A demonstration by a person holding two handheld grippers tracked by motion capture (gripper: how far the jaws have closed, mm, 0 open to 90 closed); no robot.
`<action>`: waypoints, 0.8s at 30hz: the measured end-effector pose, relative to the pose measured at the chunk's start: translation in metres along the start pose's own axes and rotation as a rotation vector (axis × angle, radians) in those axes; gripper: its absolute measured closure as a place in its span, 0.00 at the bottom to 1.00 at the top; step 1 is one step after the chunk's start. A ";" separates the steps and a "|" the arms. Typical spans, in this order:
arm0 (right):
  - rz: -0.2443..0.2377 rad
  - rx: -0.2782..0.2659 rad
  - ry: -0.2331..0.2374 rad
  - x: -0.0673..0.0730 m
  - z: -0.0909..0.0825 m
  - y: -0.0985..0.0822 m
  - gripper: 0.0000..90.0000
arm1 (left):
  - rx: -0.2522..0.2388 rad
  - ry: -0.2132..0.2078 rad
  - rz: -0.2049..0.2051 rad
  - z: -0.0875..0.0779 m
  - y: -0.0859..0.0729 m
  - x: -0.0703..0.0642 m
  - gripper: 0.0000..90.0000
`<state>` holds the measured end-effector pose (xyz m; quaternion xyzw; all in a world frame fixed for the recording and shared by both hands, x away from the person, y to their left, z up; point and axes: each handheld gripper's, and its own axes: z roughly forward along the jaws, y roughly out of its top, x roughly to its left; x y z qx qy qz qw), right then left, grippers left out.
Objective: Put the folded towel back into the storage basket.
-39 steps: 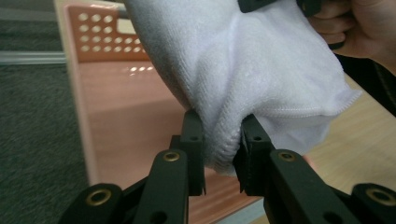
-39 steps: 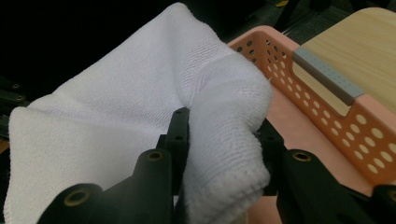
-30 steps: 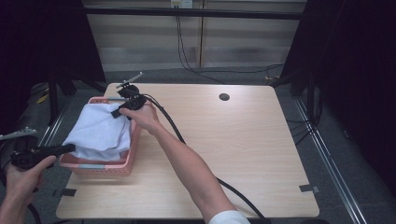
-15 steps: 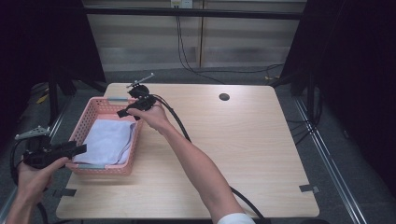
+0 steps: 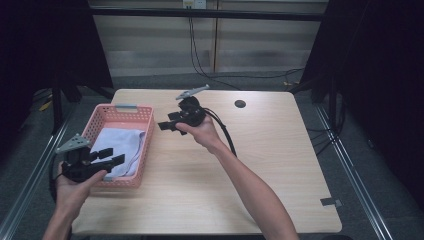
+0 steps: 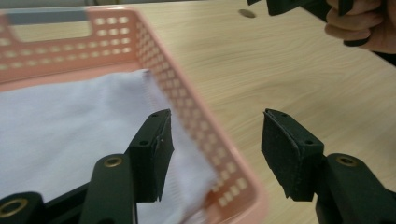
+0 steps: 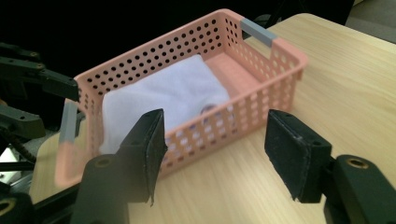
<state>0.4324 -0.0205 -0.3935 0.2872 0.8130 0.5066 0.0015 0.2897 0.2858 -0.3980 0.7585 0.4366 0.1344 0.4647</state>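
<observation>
Cloth, white and folded, lies in the pink basket at the left side of the wooden surface. At the basket's near corner I hold my left gripper with its jaws wide apart and nothing between them, one jaw over the cloth and the other beyond the basket's rim. Further right, my right gripper hangs above the surface just beside the basket, jaws also spread wide and empty, pointing toward it.

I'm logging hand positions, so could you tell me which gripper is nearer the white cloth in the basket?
Left. The left gripper hovers at the cloth, at the basket's near end; the right gripper is over bare table beside it.
</observation>
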 end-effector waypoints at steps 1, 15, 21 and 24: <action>-0.004 -0.004 -0.011 0.000 -0.007 -0.005 0.43 | 0.009 0.001 0.014 0.005 0.000 -0.007 0.48; -0.022 0.008 -0.115 0.006 -0.109 -0.096 0.39 | 0.089 -0.064 0.058 0.057 -0.030 -0.083 0.37; 0.009 0.016 -0.180 0.011 -0.143 -0.143 0.38 | 0.111 -0.053 0.070 0.068 -0.053 -0.097 0.32; 0.029 0.006 -0.215 0.009 -0.158 -0.156 0.35 | 0.129 -0.060 0.072 0.073 -0.056 -0.097 0.30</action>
